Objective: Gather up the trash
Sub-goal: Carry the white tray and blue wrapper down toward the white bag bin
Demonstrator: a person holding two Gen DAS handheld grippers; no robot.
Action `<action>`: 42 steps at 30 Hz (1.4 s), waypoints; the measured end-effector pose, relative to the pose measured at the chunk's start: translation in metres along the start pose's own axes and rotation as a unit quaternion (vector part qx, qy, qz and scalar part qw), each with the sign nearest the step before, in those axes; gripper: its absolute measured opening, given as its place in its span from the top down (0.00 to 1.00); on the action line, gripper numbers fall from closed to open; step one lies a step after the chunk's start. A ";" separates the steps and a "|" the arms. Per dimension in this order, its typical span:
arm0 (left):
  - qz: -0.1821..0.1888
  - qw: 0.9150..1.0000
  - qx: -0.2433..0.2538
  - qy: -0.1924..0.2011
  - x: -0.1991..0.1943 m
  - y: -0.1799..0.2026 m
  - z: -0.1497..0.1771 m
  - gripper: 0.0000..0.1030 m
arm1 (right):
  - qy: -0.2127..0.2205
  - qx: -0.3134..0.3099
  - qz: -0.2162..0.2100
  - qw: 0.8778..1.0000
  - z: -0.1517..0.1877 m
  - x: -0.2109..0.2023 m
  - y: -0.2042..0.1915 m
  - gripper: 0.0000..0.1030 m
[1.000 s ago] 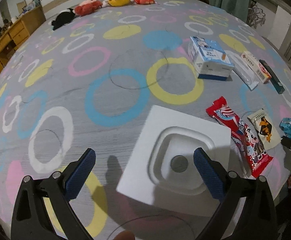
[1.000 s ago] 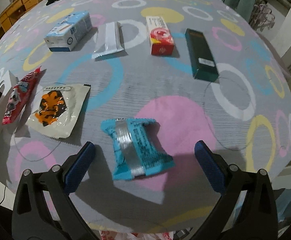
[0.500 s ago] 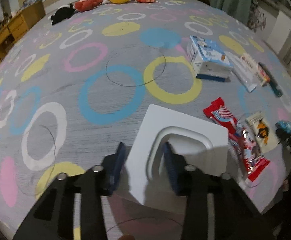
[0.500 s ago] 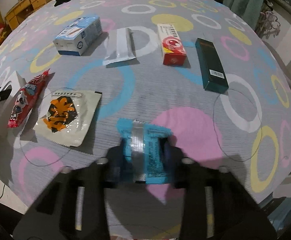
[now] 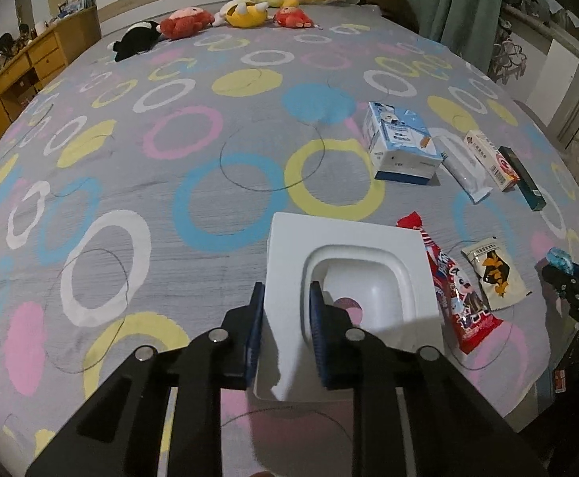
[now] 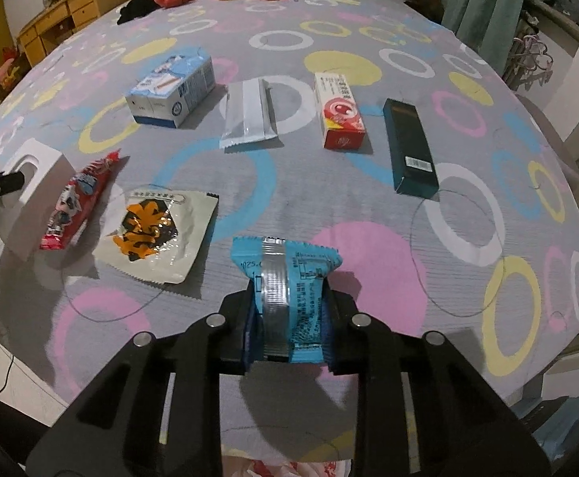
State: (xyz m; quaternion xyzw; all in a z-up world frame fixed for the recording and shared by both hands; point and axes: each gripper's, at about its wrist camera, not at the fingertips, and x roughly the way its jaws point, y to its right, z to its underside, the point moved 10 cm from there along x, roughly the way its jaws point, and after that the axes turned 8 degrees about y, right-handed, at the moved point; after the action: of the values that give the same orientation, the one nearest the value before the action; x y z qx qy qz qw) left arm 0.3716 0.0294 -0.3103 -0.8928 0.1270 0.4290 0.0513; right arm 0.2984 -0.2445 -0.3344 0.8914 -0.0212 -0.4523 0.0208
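Fingers of the left gripper (image 5: 285, 328) have just been closing and now pinch the near wall of the white tray (image 5: 353, 238), which sits tilted just ahead of them on the bed (image 5: 130, 183); hold that wall firmly so the opening faces the wrappers lying to their right

Right view: the right gripper (image 6: 287, 326) has its fingers clamped across the blue wrapper (image 6: 285, 278), lifted clear; carry it left, over the tiger packet (image 6: 158, 234), and release only above the tray's hollow

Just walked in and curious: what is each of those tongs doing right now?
Left tongs: have just been closing, shut on the white tray's rim.
Right tongs: have just closed, shut on the blue wrapper.
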 end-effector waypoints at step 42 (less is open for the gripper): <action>0.082 0.993 0.078 0.040 -0.086 0.201 0.093 0.78 | 0.025 0.036 -0.021 0.999 0.109 -0.120 0.042 0.76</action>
State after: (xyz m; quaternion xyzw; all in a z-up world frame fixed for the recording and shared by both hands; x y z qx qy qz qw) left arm 0.1957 -0.1296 -0.2978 -0.8889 0.2352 0.3849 0.0802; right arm 0.1387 -0.2812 -0.2993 0.9029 -0.0185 -0.4290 -0.0204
